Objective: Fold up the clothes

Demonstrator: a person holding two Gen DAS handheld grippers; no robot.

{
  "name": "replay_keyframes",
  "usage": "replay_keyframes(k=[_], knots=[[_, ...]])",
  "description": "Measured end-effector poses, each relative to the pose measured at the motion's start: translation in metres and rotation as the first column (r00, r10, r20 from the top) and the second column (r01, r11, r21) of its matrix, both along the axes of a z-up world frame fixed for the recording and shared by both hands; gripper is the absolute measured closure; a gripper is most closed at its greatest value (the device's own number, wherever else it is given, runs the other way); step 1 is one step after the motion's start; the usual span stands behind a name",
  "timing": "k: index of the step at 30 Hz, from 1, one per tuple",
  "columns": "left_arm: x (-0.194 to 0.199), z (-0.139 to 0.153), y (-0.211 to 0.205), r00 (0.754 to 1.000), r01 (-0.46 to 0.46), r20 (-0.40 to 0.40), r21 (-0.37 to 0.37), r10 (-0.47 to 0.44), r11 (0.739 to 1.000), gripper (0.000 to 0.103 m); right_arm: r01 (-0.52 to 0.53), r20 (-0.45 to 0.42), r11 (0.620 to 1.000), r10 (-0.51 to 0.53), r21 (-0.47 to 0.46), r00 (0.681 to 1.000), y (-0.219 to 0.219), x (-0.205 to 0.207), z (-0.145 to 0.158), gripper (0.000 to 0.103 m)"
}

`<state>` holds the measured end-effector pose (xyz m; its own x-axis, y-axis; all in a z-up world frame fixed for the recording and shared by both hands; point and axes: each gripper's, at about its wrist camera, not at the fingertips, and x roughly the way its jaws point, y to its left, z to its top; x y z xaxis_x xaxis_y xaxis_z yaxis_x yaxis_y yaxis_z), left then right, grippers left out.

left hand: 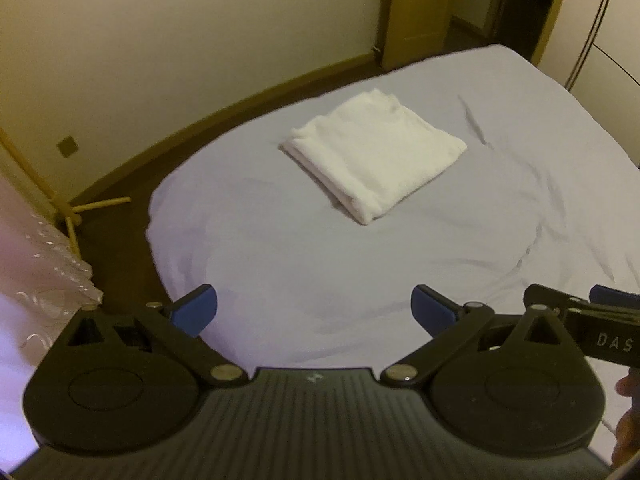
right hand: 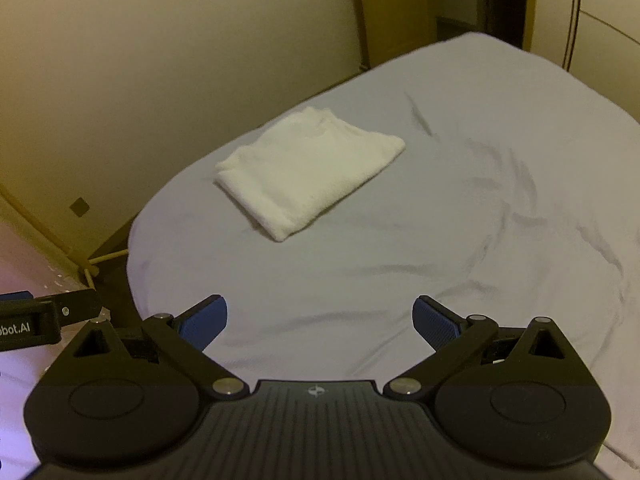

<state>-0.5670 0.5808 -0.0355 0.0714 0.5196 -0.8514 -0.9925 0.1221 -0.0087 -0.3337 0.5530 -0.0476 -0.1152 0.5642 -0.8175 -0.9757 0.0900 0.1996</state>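
A white folded cloth (left hand: pixel 376 152) lies flat on the pale bed sheet (left hand: pixel 500 208), well ahead of both grippers; it also shows in the right wrist view (right hand: pixel 308 172). My left gripper (left hand: pixel 314 312) is open and empty, held above the near part of the bed. My right gripper (right hand: pixel 320 322) is open and empty, beside the left one. The right gripper's side shows at the right edge of the left wrist view (left hand: pixel 592 316). The left gripper's side shows at the left edge of the right wrist view (right hand: pixel 44 316).
The bed sheet (right hand: pixel 480 220) is wrinkled on the right. A cream wall (left hand: pixel 180 40) and dark floor strip (left hand: pixel 132 184) run along the bed's left. A wooden stand (left hand: pixel 76 212) and clear plastic wrap (left hand: pixel 44 264) sit at the near left. A wardrobe (left hand: pixel 608 52) stands far right.
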Motion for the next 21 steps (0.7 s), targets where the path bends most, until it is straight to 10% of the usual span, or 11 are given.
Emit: replay_keyframes(k=[21], knots=[[0.017, -0.027, 0.106, 0.996, 0.087, -0.017, -0.118, -0.089, 0.989, 0.001, 0.096, -0.013, 0.99, -0.097, -0.102, 0.995, 0.095, 0.004, -0.023, 0.001]])
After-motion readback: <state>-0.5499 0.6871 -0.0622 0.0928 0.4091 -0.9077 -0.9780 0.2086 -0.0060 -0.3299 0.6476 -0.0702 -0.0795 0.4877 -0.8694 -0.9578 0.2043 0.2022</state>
